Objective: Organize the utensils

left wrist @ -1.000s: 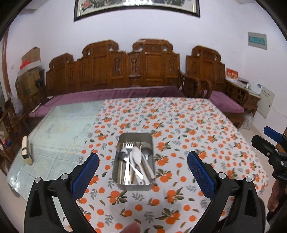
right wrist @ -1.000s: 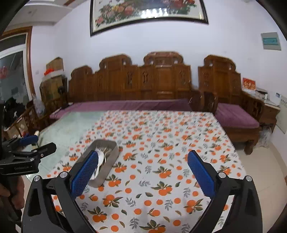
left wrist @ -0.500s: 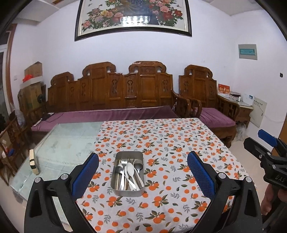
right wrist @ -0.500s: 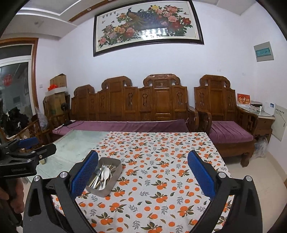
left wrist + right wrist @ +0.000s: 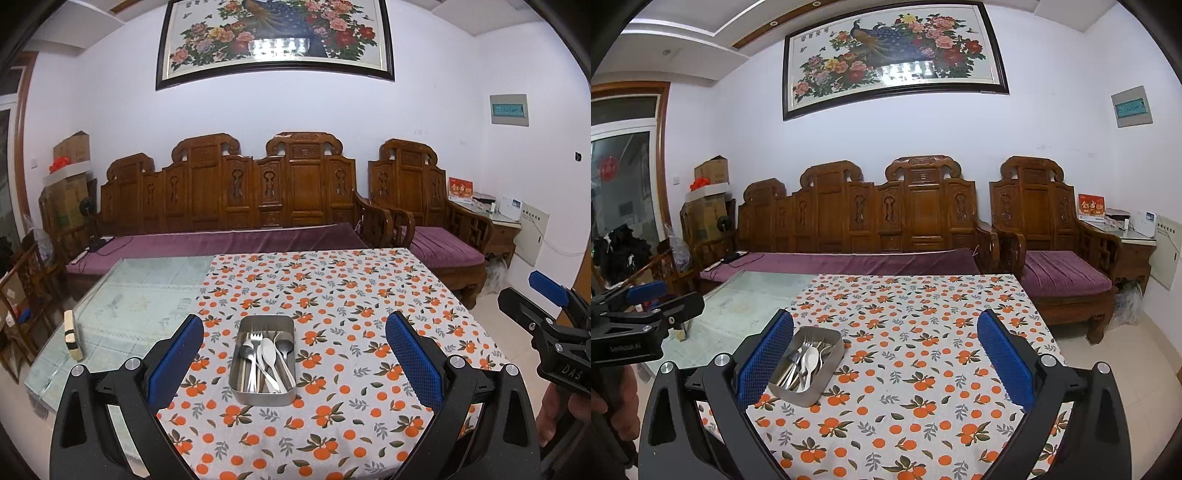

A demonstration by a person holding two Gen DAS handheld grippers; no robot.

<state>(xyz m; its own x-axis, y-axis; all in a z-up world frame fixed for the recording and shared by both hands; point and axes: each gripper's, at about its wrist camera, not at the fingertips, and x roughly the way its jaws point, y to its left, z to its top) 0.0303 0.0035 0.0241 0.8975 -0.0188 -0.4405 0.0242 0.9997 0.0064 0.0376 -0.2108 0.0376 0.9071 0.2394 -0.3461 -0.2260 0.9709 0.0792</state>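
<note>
A steel tray [image 5: 284, 325] sits on the orange-print tablecloth and holds a fork, metal spoons and a white spoon [image 5: 269, 350]. My left gripper [image 5: 293, 354] is open and empty, held back from and above the tray. The tray also shows in the right wrist view [image 5: 827, 376], low at the left. My right gripper [image 5: 884, 356] is open and empty, held to the right of the tray. Each gripper shows at the edge of the other's view: the right one [image 5: 546, 306], the left one [image 5: 646, 302].
The table [image 5: 332, 288] has a bare glass part [image 5: 147, 295] on its left with a small block [image 5: 72, 334] at the edge. A carved wooden bench [image 5: 240, 199] and armchair [image 5: 432, 210] stand behind. Boxes are stacked at the far left.
Both grippers have drawn back and up from the table. The tray looks smaller and farther, and more of the room and the wall painting shows. Both grippers stay open.
</note>
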